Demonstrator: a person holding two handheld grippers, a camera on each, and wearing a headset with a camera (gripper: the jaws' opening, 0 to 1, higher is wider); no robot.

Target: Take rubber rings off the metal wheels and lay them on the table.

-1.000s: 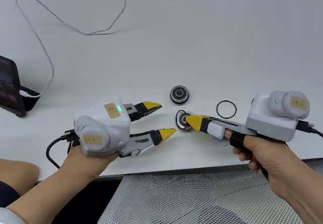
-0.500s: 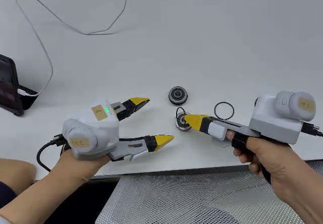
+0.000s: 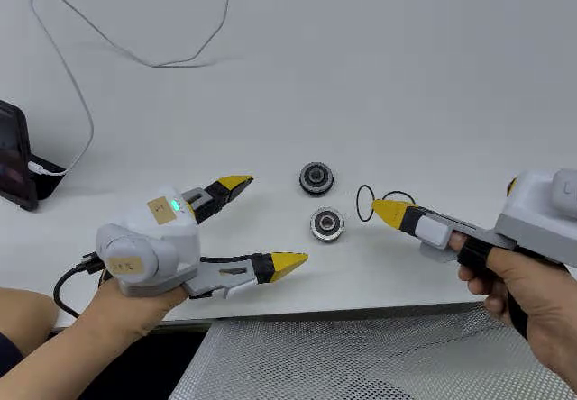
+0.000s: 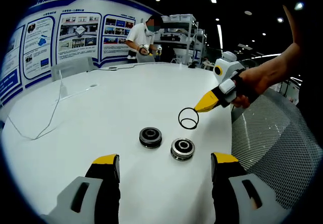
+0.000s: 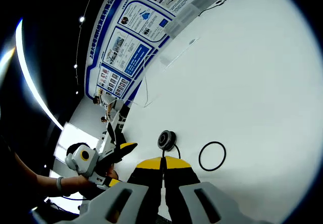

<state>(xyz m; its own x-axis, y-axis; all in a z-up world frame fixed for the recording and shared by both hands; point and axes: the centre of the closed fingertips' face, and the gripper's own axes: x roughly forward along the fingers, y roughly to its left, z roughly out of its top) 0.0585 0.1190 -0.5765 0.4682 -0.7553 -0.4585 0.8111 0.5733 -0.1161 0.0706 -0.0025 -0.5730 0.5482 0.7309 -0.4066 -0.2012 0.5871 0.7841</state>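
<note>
Two metal wheels sit mid-table. The far wheel (image 3: 316,178) (image 4: 151,136) (image 5: 166,140) has a dark rim. The near wheel (image 3: 327,224) (image 4: 182,149) looks bare and silvery. My right gripper (image 3: 388,211) (image 4: 204,103) (image 5: 163,162) is shut on a thin black rubber ring (image 3: 364,204) (image 4: 189,118) (image 5: 163,153), held upright in the air to the right of the near wheel. A second ring (image 3: 398,196) (image 5: 212,156) lies flat on the table behind it. My left gripper (image 3: 262,222) (image 4: 165,161) stands open to the left of the wheels, with nothing between its fingers.
A grey cable (image 3: 108,44) loops over the far left of the white table (image 3: 433,85). A dark device (image 3: 16,161) stands at the left edge. The table's front edge (image 3: 361,305) runs just below both grippers, with mesh flooring beyond it.
My right gripper has drawn back to the right from the near wheel, carrying a rubber ring with it. The left gripper has eased back to the left.
</note>
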